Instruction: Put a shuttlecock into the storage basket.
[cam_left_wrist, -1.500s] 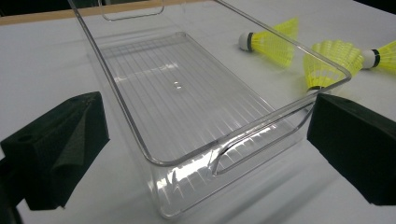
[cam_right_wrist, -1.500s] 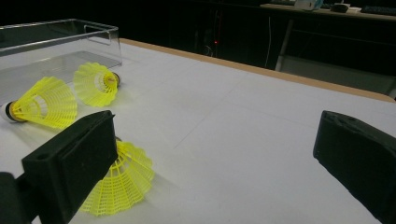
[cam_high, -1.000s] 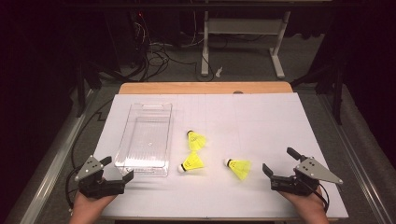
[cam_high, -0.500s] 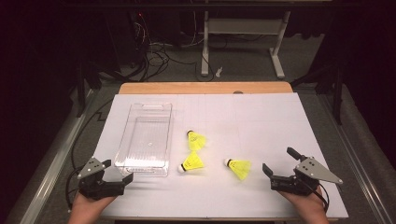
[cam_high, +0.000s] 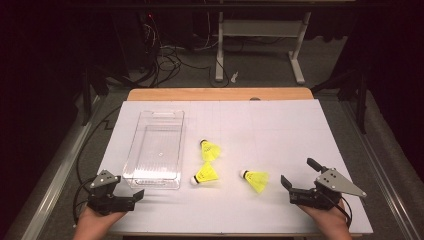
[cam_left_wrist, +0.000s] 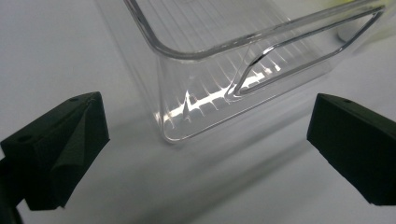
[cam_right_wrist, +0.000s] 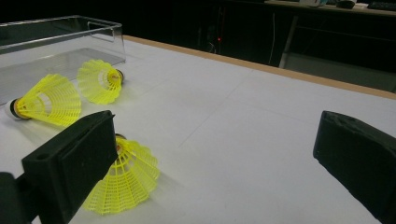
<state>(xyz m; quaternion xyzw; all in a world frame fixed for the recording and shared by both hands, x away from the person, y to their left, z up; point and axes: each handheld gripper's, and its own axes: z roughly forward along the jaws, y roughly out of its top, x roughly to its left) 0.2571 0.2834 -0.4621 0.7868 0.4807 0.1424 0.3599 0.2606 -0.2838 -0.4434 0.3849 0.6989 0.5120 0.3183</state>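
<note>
Since the earlier frames, the left gripper (cam_high: 131, 196) has slid slightly nearer along the table's near-left edge; its jaws gape empty before the clear bin (cam_high: 156, 148). The right gripper (cam_high: 298, 178) rests wide open, holding nothing. Three yellow shuttlecocks lie mid-table. A good first pick is probably the nearest shuttlecock (cam_high: 254, 179): its long axis runs left-right, cork pointing left. Pinch the skirt gently.

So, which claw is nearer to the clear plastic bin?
Left. The left claw sits just before the clear plastic bin's near corner; the right claw is far off, beyond the shuttlecocks.
</note>
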